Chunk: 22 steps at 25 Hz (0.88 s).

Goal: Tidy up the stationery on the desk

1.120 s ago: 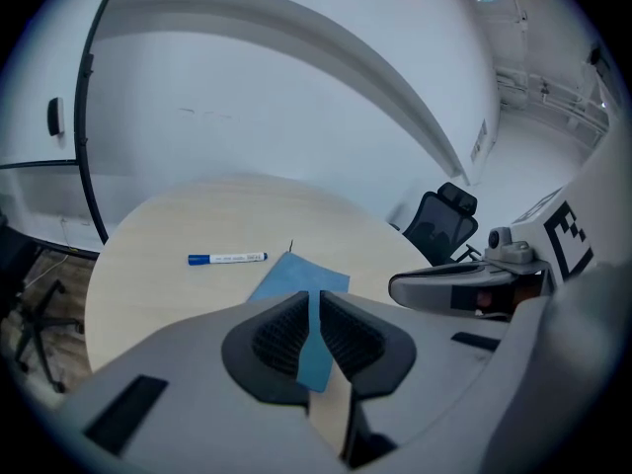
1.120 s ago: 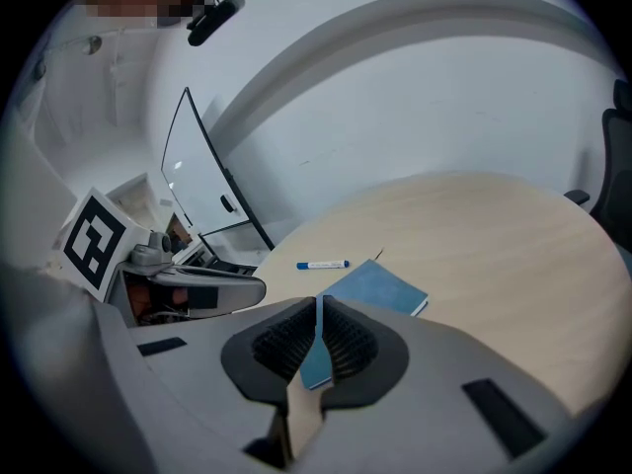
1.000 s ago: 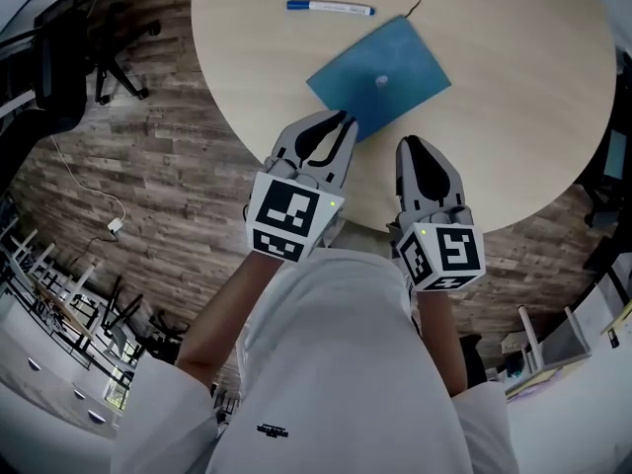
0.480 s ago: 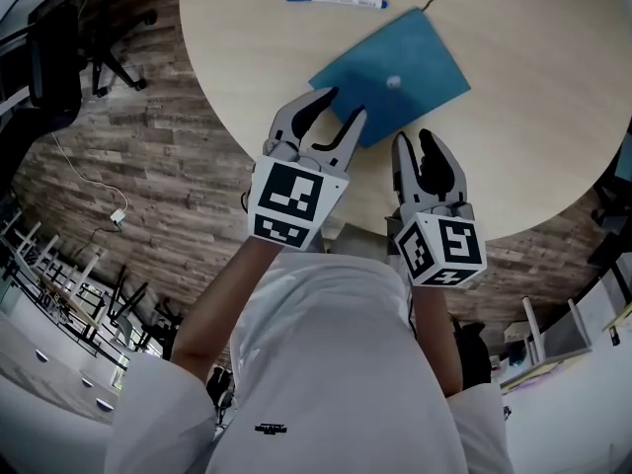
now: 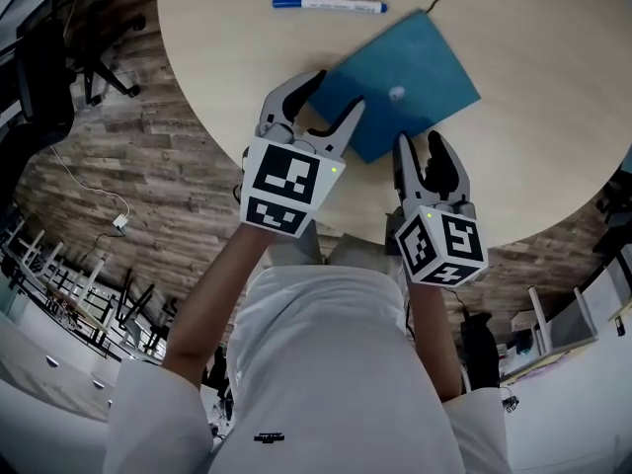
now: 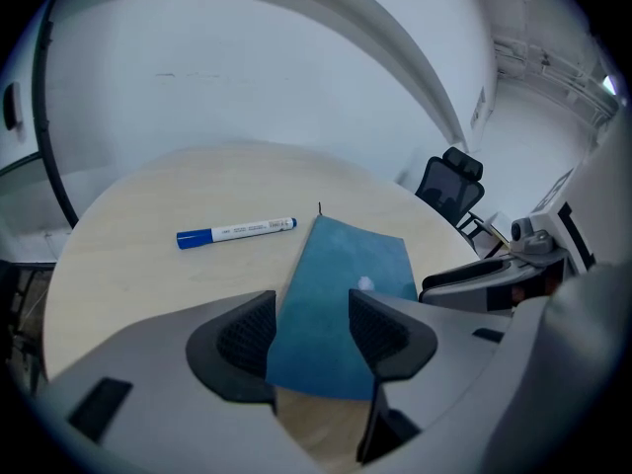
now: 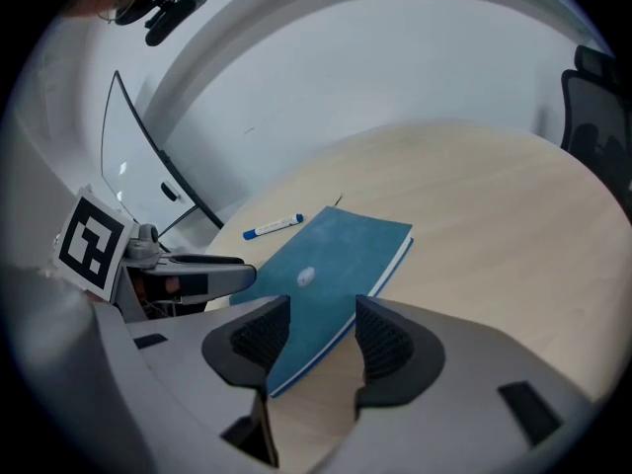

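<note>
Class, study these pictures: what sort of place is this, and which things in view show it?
Probably an office or meeting room: a round pale wooden table holds a blue notebook and a marker pen, a black swivel chair stands beyond it, and the floor is wood plank.

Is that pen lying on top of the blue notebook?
No, the pen lies on the bare table beside the blue notebook, not touching it.

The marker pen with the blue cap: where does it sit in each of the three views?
Head view: marker near the top edge, left of centre.
Left gripper view: marker left of centre, beyond the left jaw.
Right gripper view: marker small, left of centre, above the jaws.
Shared landmark: the blue notebook beside it.
</note>
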Available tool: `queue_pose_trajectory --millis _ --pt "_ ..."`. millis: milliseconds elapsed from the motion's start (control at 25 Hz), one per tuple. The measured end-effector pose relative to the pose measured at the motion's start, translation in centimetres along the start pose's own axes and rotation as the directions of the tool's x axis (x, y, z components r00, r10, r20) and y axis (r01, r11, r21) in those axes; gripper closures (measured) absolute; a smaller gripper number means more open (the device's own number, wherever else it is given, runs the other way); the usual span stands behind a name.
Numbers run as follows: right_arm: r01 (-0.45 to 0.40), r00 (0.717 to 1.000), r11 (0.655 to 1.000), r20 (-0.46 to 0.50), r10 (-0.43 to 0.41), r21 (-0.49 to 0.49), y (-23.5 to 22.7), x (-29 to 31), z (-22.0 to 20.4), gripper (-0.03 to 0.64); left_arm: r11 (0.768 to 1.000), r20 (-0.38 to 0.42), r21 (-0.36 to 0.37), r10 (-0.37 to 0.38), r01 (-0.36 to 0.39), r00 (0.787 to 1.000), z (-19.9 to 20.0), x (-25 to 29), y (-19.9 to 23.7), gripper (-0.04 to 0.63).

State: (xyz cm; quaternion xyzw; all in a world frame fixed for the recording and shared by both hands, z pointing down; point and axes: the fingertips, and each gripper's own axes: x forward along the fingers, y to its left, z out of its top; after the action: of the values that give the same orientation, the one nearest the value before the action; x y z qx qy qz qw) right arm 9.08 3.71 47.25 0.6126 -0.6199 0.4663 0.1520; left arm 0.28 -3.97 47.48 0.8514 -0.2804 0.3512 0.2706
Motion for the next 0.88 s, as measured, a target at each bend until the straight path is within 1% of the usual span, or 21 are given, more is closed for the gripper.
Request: queue_pose_trajectory --millis 200,320,480,720,880 --pt "0.005 0.999 0.998 -0.039 -0.003 0.056 -0.6 1.3 -1.3 0.399 0.999 -0.063 -0.021 -0.026 0.025 0.998 -1.9 1.4 0.3 0.346" --pt "0.007 0.999 0.998 -0.049 -0.004 0.058 -0.6 2.1 -1.4 0.396 0.999 -0.056 -0.023 -0.024 0.023 0.998 -1.9 1.6 0.5 0.345" --pt "0.000 0.999 0.999 -0.054 0.003 0.048 -0.6 2.2 -1.4 0.396 0.998 -0.057 -0.048 -0.035 0.032 0.998 -1.8 1.7 0.6 0.345" --pt "-0.012 0.998 1.000 -0.064 0.014 0.027 -0.6 2.1 -1.6 0.396 0.998 -0.066 -0.056 -0.033 0.029 0.997 -2.0 1.6 0.5 0.345" --pt "-0.011 0.998 1.000 -0.066 0.010 -0.013 -0.8 1.8 -1.2 0.396 0.997 -0.078 -0.068 -0.042 0.037 0.996 -2.2 1.5 0.0 0.345"
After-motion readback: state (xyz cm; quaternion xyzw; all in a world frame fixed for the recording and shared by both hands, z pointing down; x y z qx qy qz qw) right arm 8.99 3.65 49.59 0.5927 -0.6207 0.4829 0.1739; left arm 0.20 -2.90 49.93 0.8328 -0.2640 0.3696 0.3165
